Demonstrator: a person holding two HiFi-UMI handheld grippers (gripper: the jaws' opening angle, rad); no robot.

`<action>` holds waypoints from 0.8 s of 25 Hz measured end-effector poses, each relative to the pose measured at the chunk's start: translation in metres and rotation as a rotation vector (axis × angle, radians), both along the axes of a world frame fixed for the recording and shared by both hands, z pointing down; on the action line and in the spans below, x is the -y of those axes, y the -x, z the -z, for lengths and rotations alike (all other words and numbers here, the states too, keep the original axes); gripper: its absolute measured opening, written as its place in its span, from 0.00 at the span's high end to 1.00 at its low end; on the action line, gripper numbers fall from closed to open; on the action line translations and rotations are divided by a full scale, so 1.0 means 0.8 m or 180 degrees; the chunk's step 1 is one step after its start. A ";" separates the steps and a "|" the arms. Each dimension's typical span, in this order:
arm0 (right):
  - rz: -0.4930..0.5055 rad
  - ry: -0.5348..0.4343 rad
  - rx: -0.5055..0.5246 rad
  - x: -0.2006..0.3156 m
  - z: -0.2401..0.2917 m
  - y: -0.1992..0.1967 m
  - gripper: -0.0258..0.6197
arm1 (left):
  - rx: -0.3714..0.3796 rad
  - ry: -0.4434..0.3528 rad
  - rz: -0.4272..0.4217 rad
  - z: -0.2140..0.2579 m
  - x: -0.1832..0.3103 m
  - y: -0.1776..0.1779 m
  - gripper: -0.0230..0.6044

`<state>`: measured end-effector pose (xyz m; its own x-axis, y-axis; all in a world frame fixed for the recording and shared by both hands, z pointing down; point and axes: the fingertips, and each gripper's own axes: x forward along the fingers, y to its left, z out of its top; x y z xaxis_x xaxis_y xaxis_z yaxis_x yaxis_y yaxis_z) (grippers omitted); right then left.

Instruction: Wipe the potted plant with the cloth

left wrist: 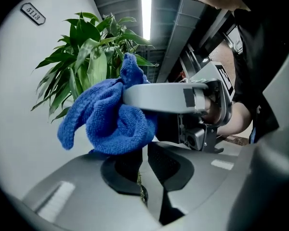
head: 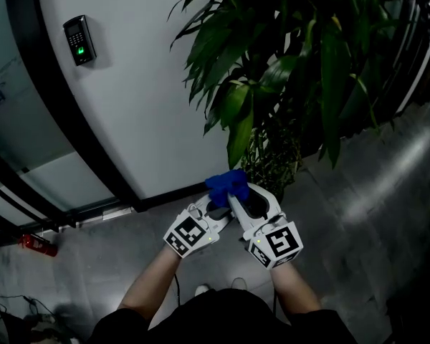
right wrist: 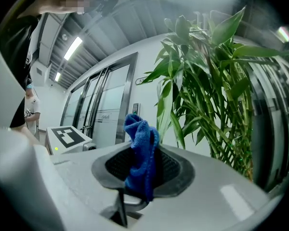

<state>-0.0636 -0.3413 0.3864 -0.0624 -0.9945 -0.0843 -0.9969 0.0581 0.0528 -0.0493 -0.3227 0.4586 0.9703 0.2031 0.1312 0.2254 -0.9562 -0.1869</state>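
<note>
Left gripper view shows left claw (left wrist: 143, 165) closed and empty, right claw (right wrist: 140, 150) pinching blue cloth (left wrist: 106, 119), wall plate (left wrist: 32, 13) reading 5113.

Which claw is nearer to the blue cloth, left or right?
Right. The right claw is shut on the blue cloth. The left claw sits close beside it, jaws together, the cloth bunched just beyond its tips.

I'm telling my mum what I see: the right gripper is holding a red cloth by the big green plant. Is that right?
Not quite. The cloth is blue, not red, as the right gripper view shows. The rest is right: the right gripper holds it between its jaws by the big green potted plant.
</note>
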 end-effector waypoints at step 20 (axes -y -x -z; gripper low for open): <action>-0.0460 -0.0138 0.0127 -0.073 0.010 0.049 0.79 | -0.0169 0.0326 0.0159 0.000 0.008 0.115 0.92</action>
